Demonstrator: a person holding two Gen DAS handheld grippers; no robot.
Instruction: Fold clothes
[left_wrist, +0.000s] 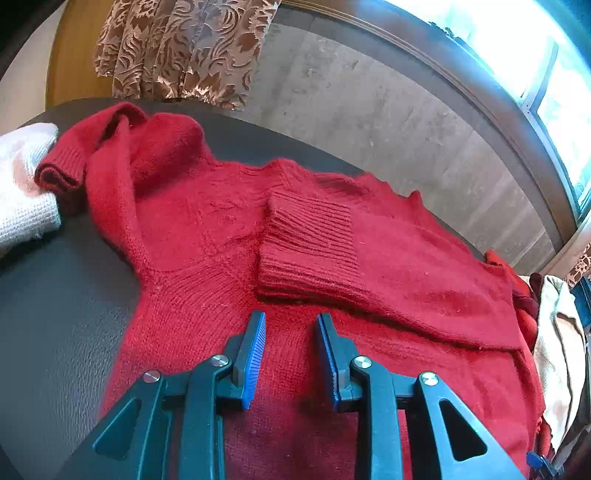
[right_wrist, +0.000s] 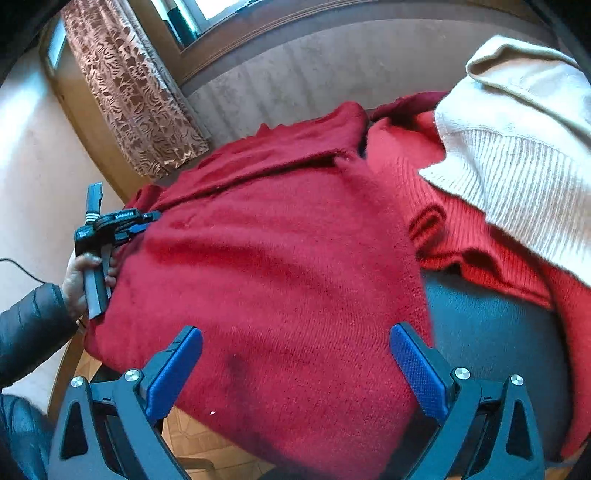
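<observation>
Red sweater (left_wrist: 207, 229), hem overhanging table edge (right_wrist: 79, 354)

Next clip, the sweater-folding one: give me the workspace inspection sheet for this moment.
Surface: dark table, mostly covered.
Job's things: red sweater spread flat, one ribbed cuff folded onto its body.
Clutter: white knit at one end; cream sweater over another red garment.
Grippers: left gripper and right gripper open over the sweater, empty.
Cables: thin dark cable at the wall.
Surroundings: patterned curtain, window.
</observation>
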